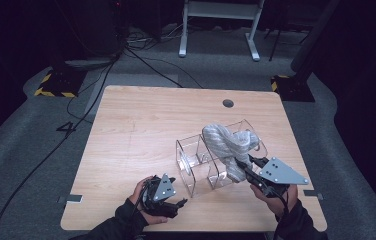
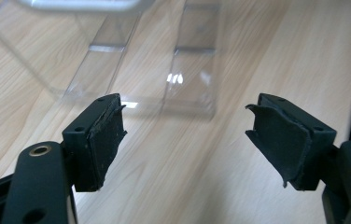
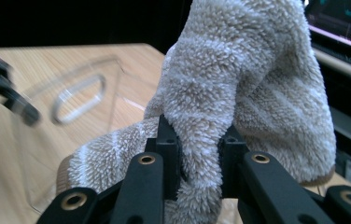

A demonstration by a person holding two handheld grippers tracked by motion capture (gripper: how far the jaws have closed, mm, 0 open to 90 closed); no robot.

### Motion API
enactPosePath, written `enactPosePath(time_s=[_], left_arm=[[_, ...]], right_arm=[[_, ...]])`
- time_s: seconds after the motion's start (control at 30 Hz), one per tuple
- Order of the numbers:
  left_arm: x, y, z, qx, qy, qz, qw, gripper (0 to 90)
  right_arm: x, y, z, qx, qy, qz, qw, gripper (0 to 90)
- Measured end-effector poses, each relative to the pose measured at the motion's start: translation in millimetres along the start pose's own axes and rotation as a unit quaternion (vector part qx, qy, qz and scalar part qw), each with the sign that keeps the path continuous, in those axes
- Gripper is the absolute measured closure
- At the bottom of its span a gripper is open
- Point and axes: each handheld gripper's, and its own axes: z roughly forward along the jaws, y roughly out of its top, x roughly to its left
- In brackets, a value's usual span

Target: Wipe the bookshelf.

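the right gripper (image 3: pixel 197 154) pinches a fuzzy sock (image 3: pixel 239 88) between its fingers (image 3: pixel 166 140), holding it over a clear box (image 1: pixel 196 160) on the worktop (image 1: pixel 136 130). the left gripper (image 2: pixel 185 140) sits beside the box, fingers (image 2: pixel 103 135) spread and empty.

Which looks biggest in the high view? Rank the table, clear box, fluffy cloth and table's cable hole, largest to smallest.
1. table
2. clear box
3. fluffy cloth, somewhat smaller than the box
4. cable hole
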Motion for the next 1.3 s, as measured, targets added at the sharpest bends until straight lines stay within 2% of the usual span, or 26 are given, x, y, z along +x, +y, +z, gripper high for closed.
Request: enactPosePath(time_s=[0.1, 0.17, 0.2, 0.27, 0.37, 0.47, 0.5, 0.57, 0.6, 0.63, 0.7, 0.77, 0.8, 0.83, 0.87, 0.93, 1.0, 1.03, 1.1, 1.2, 1.3], left_arm=[[12.9, -7.2, 2.3, 0.009, 0.007, -0.008, 0.9999, 25.1], [22.6, -12.6, 5.1, 0.015, 0.018, -0.010, 0.9997, 25.1], [28.9, -15.5, 6.7, 0.017, 0.011, -0.019, 0.9996, 25.0], [35.3, -18.4, 7.8, 0.023, 0.021, -0.017, 0.9994, 24.9], [47.1, -23.5, 6.9, 0.029, 0.018, -0.021, 0.9992, 24.4], [59.2, -31.8, 5.1, 0.029, 0.007, -0.040, 0.9987, 23.6], [62.3, -34.4, 5.0, 0.032, 0.008, -0.039, 0.9987, 23.5], [64.7, -37.2, 5.3, 0.029, 0.004, -0.050, 0.9983, 22.9], [64.8, -37.7, 5.6, 0.027, 0.006, -0.050, 0.9984, 23.0], [64.8, -37.7, 5.6, 0.027, 0.006, -0.050, 0.9984, 23.1], [63.5, -36.7, 8.0, 0.020, -0.005, -0.059, 0.9980, 23.3], [62.2, -34.5, 11.8, 0.020, -0.007, -0.048, 0.9986, 23.3], [62.6, -32.9, 15.5, 0.023, -0.009, -0.048, 0.9986, 23.3], [63.2, -31.9, 19.0, 0.025, -0.012, -0.048, 0.9985, 23.3], [63.8, -30.9, 22.2, 0.025, -0.014, -0.047, 0.9985, 23.3], [65.0, -28.5, 28.8, 0.031, -0.018, -0.042, 0.9985, 23.3], [65.7, -27.4, 31.8, 0.032, -0.023, -0.045, 0.9982, 23.3], [65.9, -26.1, 34.5, 0.033, -0.025, -0.042, 0.9983, 23.3], [65.6, -24.7, 36.8, 0.034, -0.027, -0.039, 0.9983, 23.2], [64.3, -25.8, 37.9, 0.042, -0.029, -0.040, 0.9979, 23.1], [63.9, -26.9, 36.7, 0.041, -0.032, -0.044, 0.9977, 22.6]], right_arm=[[8.3, 15.3, -7.2, -0.021, 0.018, 0.001, 0.9996, 76.5], [16.4, 23.3, -6.9, -0.026, 0.033, -0.004, 0.9991, 76.5], [21.0, 26.6, -5.7, -0.026, 0.041, -0.005, 0.9988, 76.4], [30.2, 31.2, -1.1, -0.022, 0.051, -0.011, 0.9984, 76.4], [42.7, 29.0, 13.4, 0.002, 0.059, -0.013, 0.9982, 76.3], [52.2, 15.5, 32.6, 0.031, 0.059, -0.011, 0.9977, 76.3], [56.1, 8.6, 40.3, 0.042, 0.064, -0.012, 0.9970, 76.3], [63.1, -3.9, 51.6, 0.058, 0.069, -0.015, 0.9958, 76.2], [68.6, -13.1, 58.5, 0.073, 0.076, -0.013, 0.9944, 76.2], [76.7, -25.1, 66.0, 0.088, 0.083, -0.026, 0.9923, 76.2], [85.4, -38.5, 73.8, 0.107, 0.094, -0.038, 0.9891, 76.2], [91.9, -53.0, 82.5, 0.128, 0.104, -0.038, 0.9855, 76.2], [95.0, -61.3, 86.8, 0.139, 0.106, -0.048, 0.9833, 76.2], [97.3, -71.3, 90.8, 0.154, 0.111, -0.046, 0.9807, 76.2], [98.3, -77.5, 92.7, 0.157, 0.116, -0.042, 0.9799, 76.1], [97.2, -79.2, 92.0, 0.155, 0.115, -0.049, 0.9800, 76.1], [95.7, -77.0, 91.2, 0.156, 0.116, -0.043, 0.9800, 76.0], [94.5, -75.1, 90.0, 0.153, 0.111, -0.043, 0.9810, 75.9], [90.8, -69.4, 87.2, 0.142, 0.103, -0.042, 0.9835, 75.7], [79.8, -51.3, 77.8, 0.106, 0.070, -0.038, 0.9912, 75.7], [72.2, -34.7, 71.5, 0.074, 0.055, -0.037, 0.9951, 75.7]])
